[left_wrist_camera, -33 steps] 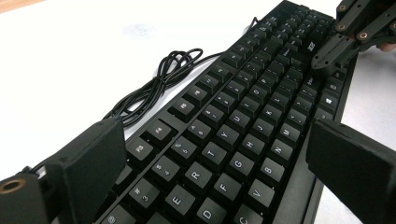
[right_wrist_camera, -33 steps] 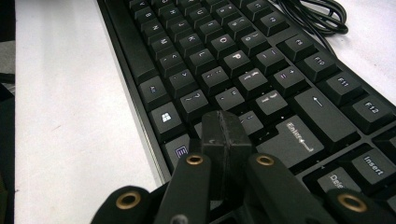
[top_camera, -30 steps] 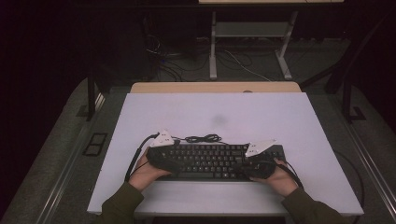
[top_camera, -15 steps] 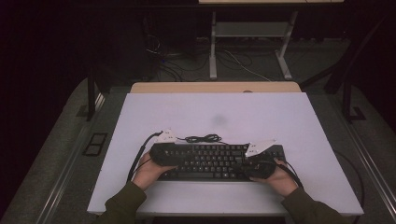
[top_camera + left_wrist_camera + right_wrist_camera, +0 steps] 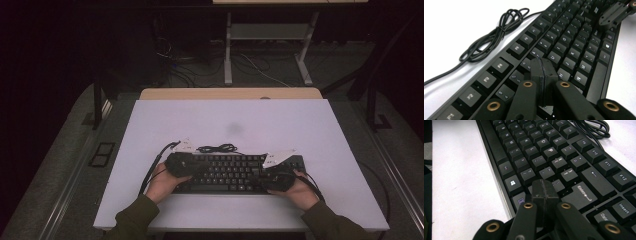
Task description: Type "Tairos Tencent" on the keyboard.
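Observation:
A black keyboard (image 5: 235, 172) lies near the front edge of the white table (image 5: 225, 120). A person's hands hold one gripper at each end of it. My left gripper (image 5: 543, 72) hangs over the number and letter keys (image 5: 554, 58) at the left end (image 5: 196, 169). Its jaws have just been closing and now stand shut, pads together, with nothing between them. My right gripper (image 5: 545, 192) is shut too, empty, above the keys beside Enter (image 5: 584, 193) at the right end (image 5: 264, 181). The right gripper's jaws (image 5: 614, 12) also appear far off in the left gripper view.
The keyboard's coiled black cable (image 5: 217, 148) lies on the table just behind it (image 5: 491, 35). A wooden strip (image 5: 230, 93) borders the table's far edge. Beyond stand a desk frame (image 5: 270, 45) and floor cables (image 5: 260, 67).
My left hand and its gripper have shifted slightly right over the keyboard's left end. The right hand and the keyboard have stayed put.

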Demonstrator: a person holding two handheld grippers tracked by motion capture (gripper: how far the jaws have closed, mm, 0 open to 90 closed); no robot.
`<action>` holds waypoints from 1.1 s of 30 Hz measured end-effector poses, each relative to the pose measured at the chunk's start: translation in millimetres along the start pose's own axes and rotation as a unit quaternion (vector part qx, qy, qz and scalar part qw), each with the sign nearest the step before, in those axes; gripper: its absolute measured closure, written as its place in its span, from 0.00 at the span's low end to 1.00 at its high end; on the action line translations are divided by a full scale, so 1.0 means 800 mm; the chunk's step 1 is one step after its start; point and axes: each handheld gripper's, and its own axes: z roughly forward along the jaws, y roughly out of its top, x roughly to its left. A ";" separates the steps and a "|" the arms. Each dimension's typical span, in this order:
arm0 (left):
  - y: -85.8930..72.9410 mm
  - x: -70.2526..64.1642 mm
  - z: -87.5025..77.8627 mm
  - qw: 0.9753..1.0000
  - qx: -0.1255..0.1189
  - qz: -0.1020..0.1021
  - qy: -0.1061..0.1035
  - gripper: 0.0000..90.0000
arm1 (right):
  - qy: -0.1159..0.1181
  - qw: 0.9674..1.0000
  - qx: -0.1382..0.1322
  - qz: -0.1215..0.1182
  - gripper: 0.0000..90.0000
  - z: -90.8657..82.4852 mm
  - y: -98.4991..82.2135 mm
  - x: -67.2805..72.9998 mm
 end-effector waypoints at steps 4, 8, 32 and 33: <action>0.000 0.000 0.000 1.000 0.001 -0.001 0.001 0.99 | 0.000 1.000 0.000 0.000 0.99 0.000 0.000 0.000; -0.001 0.000 0.002 1.000 0.009 -0.005 0.003 0.99 | 0.000 1.000 0.000 0.000 0.99 0.000 0.000 0.000; 0.001 -0.003 -0.025 0.999 -0.032 -0.009 0.002 0.69 | 0.000 1.000 0.000 0.000 0.99 0.000 0.000 0.000; 0.000 -0.003 -0.026 0.999 -0.034 -0.008 0.001 0.65 | 0.000 1.000 0.000 0.000 0.99 0.000 0.000 0.000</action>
